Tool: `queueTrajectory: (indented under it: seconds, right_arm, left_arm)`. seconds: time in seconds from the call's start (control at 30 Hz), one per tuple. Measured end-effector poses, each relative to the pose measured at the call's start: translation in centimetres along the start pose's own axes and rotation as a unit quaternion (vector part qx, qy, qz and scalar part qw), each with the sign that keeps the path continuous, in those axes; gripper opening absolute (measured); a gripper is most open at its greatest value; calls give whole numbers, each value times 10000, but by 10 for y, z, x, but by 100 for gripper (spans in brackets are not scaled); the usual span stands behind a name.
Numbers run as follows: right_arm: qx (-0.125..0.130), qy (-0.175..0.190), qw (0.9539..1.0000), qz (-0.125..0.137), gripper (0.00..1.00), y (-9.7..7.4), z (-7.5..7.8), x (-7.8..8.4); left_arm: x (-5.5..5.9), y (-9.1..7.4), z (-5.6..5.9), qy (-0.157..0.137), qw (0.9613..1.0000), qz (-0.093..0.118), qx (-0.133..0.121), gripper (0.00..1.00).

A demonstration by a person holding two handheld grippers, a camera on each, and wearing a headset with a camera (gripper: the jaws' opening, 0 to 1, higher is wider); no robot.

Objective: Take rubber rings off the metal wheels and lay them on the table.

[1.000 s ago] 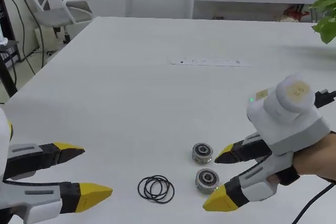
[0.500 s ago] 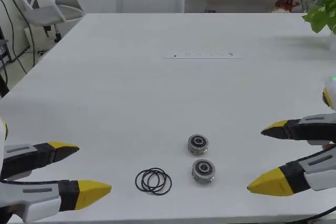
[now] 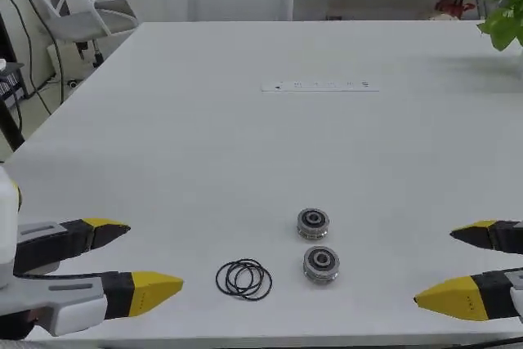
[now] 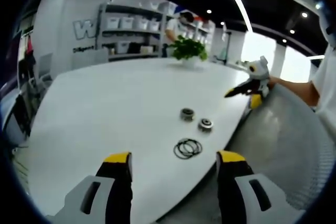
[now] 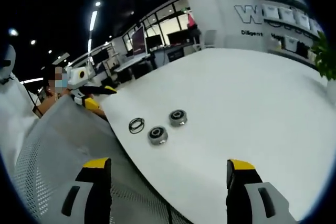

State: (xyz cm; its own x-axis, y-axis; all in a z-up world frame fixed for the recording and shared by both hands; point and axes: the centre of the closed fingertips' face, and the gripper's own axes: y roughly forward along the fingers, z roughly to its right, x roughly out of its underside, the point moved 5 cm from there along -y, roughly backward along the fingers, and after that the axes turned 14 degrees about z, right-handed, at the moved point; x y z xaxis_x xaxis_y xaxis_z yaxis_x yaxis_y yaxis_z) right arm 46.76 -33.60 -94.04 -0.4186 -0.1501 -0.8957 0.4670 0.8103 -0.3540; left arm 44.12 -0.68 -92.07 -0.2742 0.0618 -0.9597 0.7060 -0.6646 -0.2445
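The right tongs point(image 3: 435, 267) have been drawn back from the metal wheels point(image 3: 321, 263) to the bench point(image 3: 245, 145) edge, spread and empty. The left tongs point(image 3: 154, 256) are held spread too. The rubber rings point(image 3: 243, 279) are piled just beside the nearer wheel, so the task is judged finished. A label strip point(image 3: 320, 86) and a plant point(image 3: 502, 14) are set well apart and hinder nothing.

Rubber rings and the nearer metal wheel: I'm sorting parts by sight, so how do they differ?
The rubber rings are thin black loops, overlapping in a flat pile. The nearer metal wheel is one thick silvery disc with a dark centre. Both lie on the white table, side by side without touching.
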Motion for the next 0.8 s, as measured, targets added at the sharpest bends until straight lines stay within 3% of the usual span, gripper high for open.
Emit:
queueTrajectory:
  seconds: [0.4, 0.6, 0.8]
  right_arm:
    - [98, 33, 9996, -274, 90, -4, 0, 9]
    - [122, 76, 9997, -215, 88, -5, 1, 9]
    - [3, 166, 9995, -252, 85, -4, -1, 11]
  left_arm:
    - [0, -4, 0, -9, 9997, -51, -250, 63]
    - [0, -5, -1, 65, 9995, -96, -304, 63]
    - [-5, -10, -4, 191, 9977, -171, -635, 60]
